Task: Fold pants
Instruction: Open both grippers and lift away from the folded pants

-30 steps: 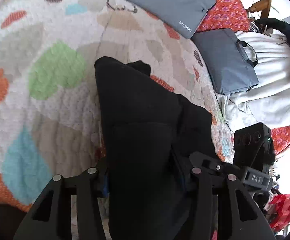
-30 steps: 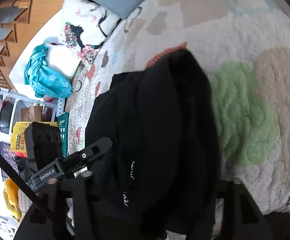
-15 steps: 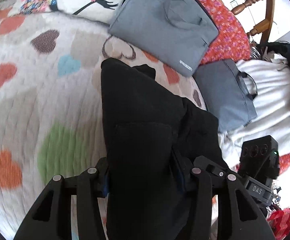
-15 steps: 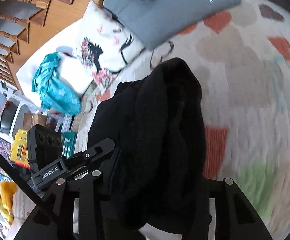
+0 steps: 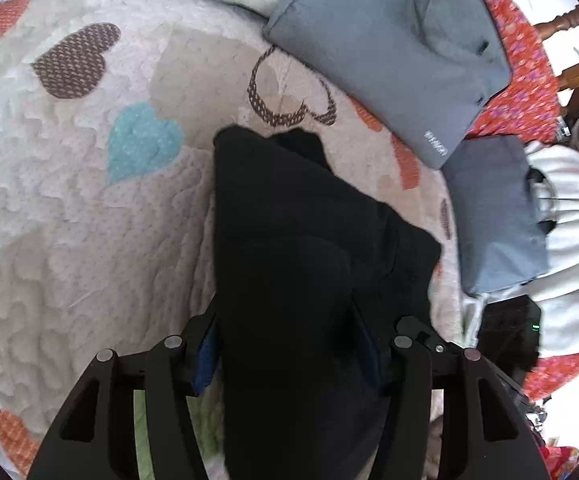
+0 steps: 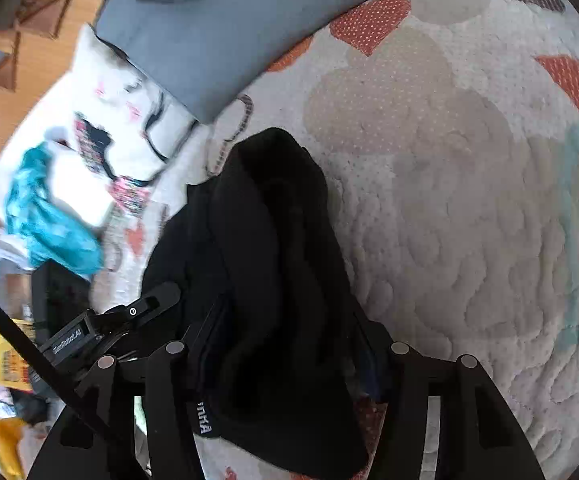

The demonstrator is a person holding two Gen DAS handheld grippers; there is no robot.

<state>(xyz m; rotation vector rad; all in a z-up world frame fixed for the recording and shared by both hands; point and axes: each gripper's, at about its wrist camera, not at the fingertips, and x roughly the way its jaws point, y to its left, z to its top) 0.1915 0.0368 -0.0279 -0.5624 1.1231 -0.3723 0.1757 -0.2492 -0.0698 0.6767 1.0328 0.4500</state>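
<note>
The black pants [image 5: 297, 264] hang bunched between the jaws of my left gripper [image 5: 289, 344], which is shut on them above the heart-patterned quilt [image 5: 89, 208]. In the right wrist view the same black pants [image 6: 273, 264] drape through my right gripper [image 6: 285, 356], which is shut on them too. The left gripper's body [image 6: 101, 328] shows at the left of the right wrist view, close beside the right one. The right gripper's body [image 5: 509, 332] shows at the right of the left wrist view. The pants' far end lies near the quilt's pillow side.
A grey laptop sleeve [image 5: 385, 44] lies at the head of the bed, a grey bag [image 5: 493, 208] to the right on white cloth. A printed white pillow [image 6: 121, 128] and turquoise cloth [image 6: 45, 216] lie left. A red floral cover [image 5: 525, 76] and wooden chair are behind.
Both grippers have carried the pants forward over the quilt toward the grey sleeve and pillow. The green heart has slid out of view behind. Both grips are unchanged.
</note>
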